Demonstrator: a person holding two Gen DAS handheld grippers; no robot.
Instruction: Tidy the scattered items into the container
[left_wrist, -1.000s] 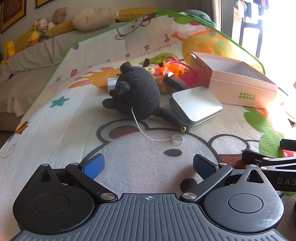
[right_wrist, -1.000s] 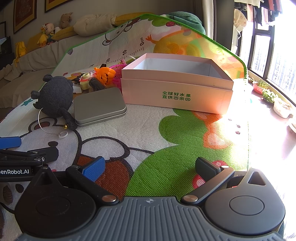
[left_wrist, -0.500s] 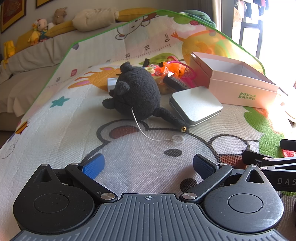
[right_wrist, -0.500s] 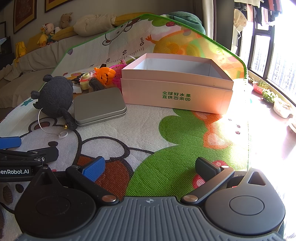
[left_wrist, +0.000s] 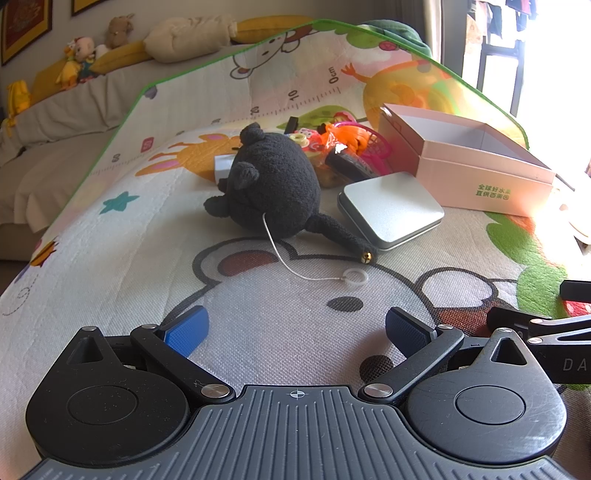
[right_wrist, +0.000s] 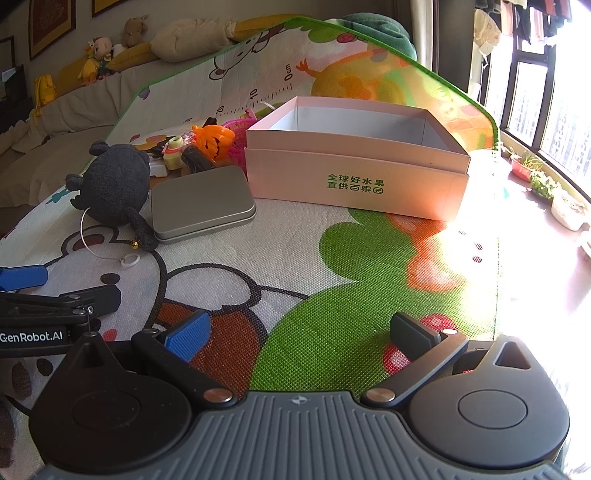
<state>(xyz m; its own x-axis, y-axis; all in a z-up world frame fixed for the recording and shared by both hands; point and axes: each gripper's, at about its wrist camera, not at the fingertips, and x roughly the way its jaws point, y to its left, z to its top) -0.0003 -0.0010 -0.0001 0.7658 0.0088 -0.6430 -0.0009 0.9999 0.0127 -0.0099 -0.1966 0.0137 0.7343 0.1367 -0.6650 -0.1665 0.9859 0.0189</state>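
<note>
Left gripper (left_wrist: 295, 326) fingers apart, empty, low over the mat (left_wrist: 110, 258). Landmark: pink box (right_wrist: 354, 166), open on the mat. Plush toy (right_wrist: 114, 184) far left of it, tin (right_wrist: 201, 203) touching toy's tail, just left of box. Small toys (right_wrist: 207, 144) behind tin. Right gripper (right_wrist: 299, 332) apart, empty, in front of box.

The black plush (left_wrist: 275, 186) hides part of the small toys (left_wrist: 332, 142) piled behind it.
</note>
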